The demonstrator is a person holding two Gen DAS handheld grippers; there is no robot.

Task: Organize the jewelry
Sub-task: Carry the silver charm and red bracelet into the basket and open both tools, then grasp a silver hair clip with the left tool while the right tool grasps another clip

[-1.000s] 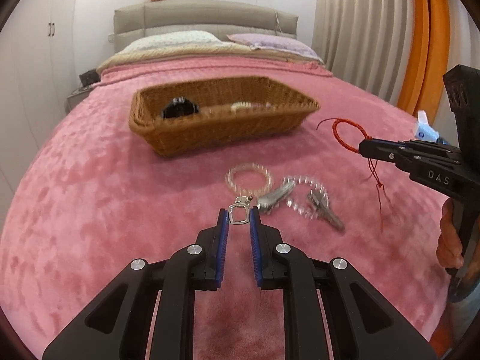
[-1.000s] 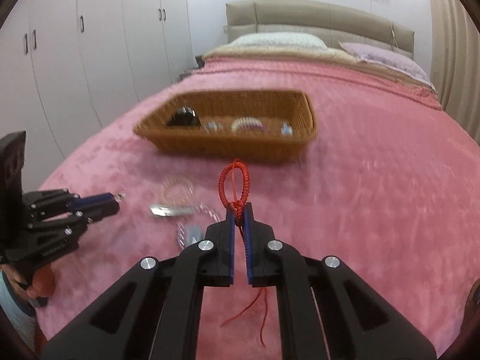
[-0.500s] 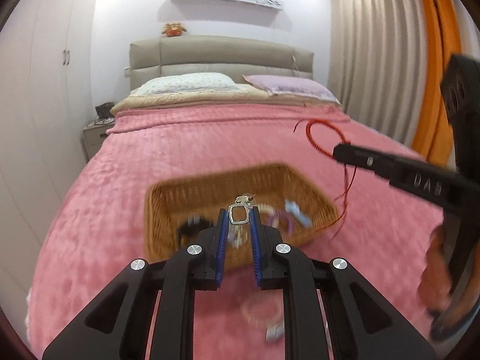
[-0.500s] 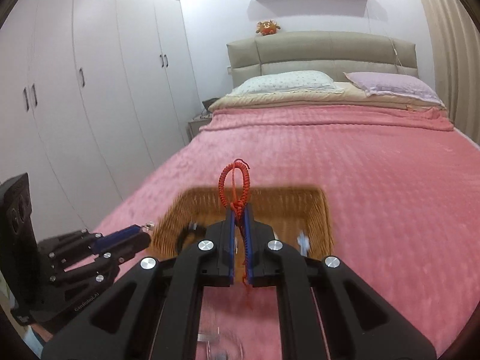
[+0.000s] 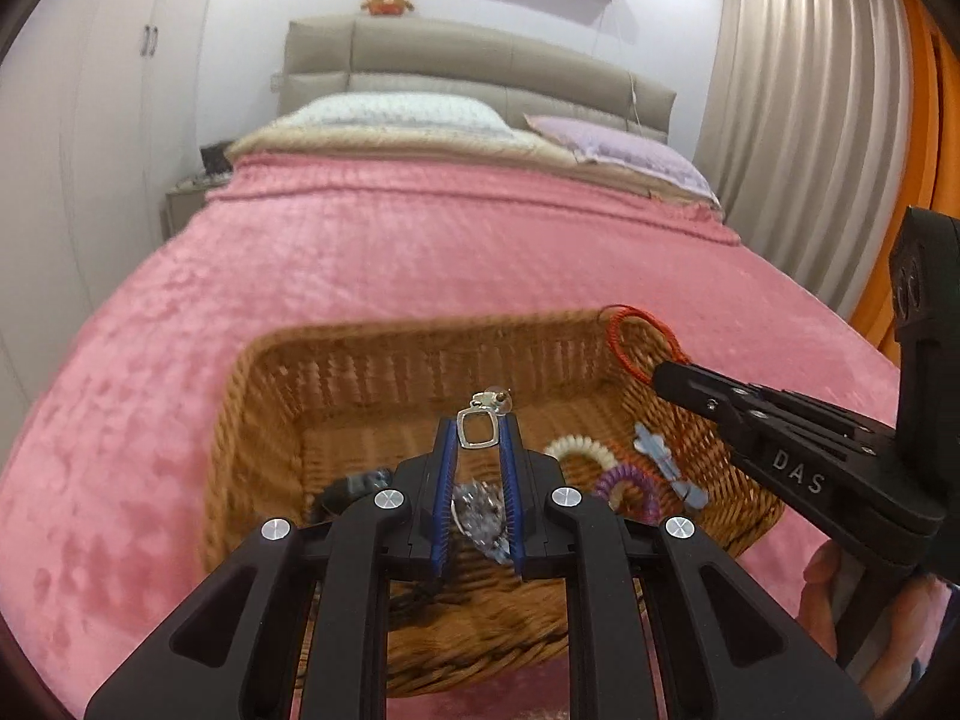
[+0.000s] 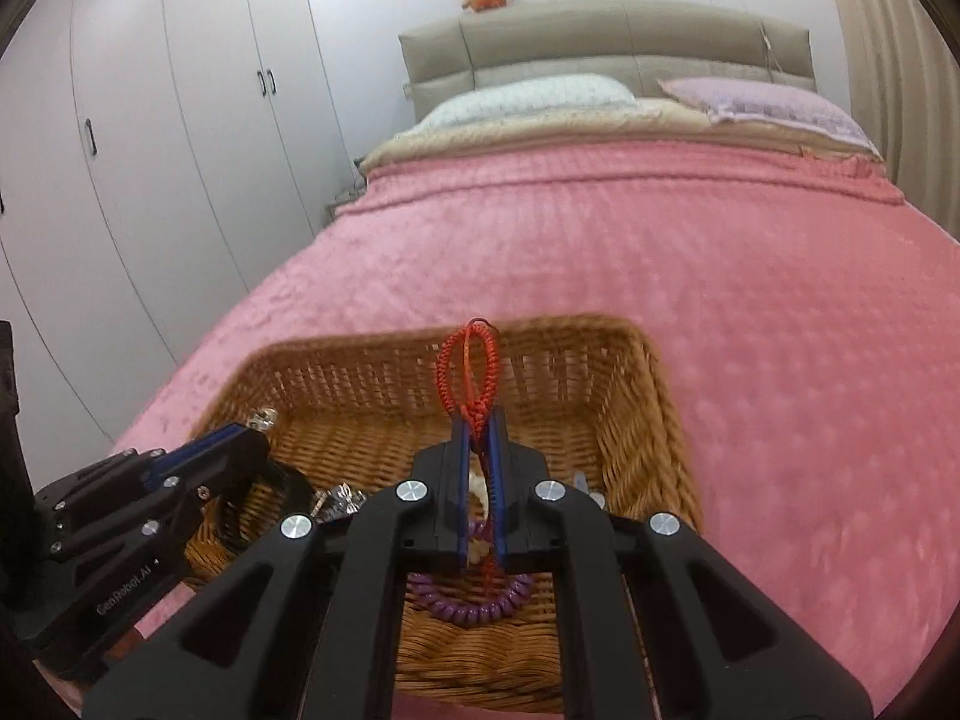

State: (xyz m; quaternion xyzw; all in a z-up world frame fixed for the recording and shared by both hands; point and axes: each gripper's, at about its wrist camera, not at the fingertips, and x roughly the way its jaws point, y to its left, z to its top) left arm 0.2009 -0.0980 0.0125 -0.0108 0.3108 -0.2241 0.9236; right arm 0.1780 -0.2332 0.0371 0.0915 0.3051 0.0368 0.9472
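Left gripper (image 5: 477,438), left wrist view: jaws narrow, clamped on a silver clasp (image 5: 477,429) whose chain (image 5: 480,513) hangs between the pads, over the basket (image 5: 336,360) on the pink bedspread (image 5: 420,252). Basket holds a white coil tie (image 5: 579,450), purple coil tie (image 5: 624,483), pale blue clip (image 5: 663,459). Right gripper (image 5: 660,369) enters from the right. Right wrist view: right gripper (image 6: 477,429) shut on a red cord (image 6: 468,369), loop upright above the tips, over the basket (image 6: 654,420); left gripper (image 6: 255,435) at left, near the basket's left wall.
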